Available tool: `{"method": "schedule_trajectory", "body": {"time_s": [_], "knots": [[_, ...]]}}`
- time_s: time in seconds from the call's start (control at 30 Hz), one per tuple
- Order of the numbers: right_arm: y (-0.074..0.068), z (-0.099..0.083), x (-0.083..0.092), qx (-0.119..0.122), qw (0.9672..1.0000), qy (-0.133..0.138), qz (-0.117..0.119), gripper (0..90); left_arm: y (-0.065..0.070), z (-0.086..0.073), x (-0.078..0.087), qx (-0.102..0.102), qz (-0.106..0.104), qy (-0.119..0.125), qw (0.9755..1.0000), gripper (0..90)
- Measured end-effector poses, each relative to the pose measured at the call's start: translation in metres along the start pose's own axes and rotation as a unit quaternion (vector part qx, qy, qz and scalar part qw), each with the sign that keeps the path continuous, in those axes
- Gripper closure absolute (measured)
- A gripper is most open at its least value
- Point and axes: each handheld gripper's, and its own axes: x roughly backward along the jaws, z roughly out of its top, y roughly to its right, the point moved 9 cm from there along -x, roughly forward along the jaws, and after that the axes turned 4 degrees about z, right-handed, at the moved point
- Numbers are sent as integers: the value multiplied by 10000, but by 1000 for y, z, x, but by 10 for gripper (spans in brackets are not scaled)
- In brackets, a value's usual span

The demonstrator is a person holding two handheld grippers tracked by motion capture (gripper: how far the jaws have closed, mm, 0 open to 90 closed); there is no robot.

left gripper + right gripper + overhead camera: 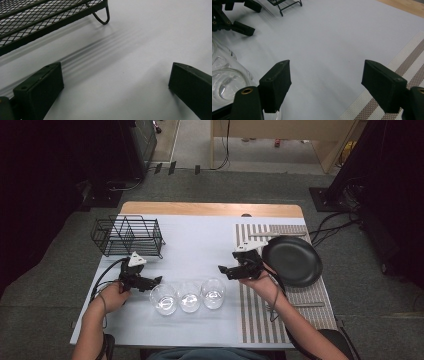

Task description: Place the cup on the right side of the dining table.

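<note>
Glasses first: three clear ones stand in a row near the front edge of the worktop (200, 245), the left glass (163, 299), the middle glass (189, 296) and the right glass (213, 293), each just beside the next. All three are upright on the pale blue sheet, and neither gripper touches them.

Over to the left gripper (156, 281): it sits low, just beside the left glass, pointing across toward the row. In the left gripper view its jaws stand wide apart, with bare sheet between them. The black wire rack (127, 236) is just behind it, toward the far left of the worktop, and one looped foot of the rack shows at the top of that view.

Now the right gripper (221, 269): it is held near the right glass, a little farther back, and points left. The right gripper view shows its jaws apart too, gripping nothing, with the pale sheet between them. Glass rims curve in at the lower left of that view, and the edge of the striped mat (300, 305) runs along its lower right.

The black plate (292, 261) lies on that mat, just behind the right hand.
</note>
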Motion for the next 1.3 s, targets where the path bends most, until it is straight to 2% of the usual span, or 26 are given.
{"method": "schedule_trajectory", "body": {"time_s": [0.73,1.3], "knots": [[-10,7,9,196,9997,137,88,225,0,0,0,1,1,-1,10000,0],[-20,7,7,292,9991,144,284,187,0,0,0,-1,2,-2,10000,0]]}}
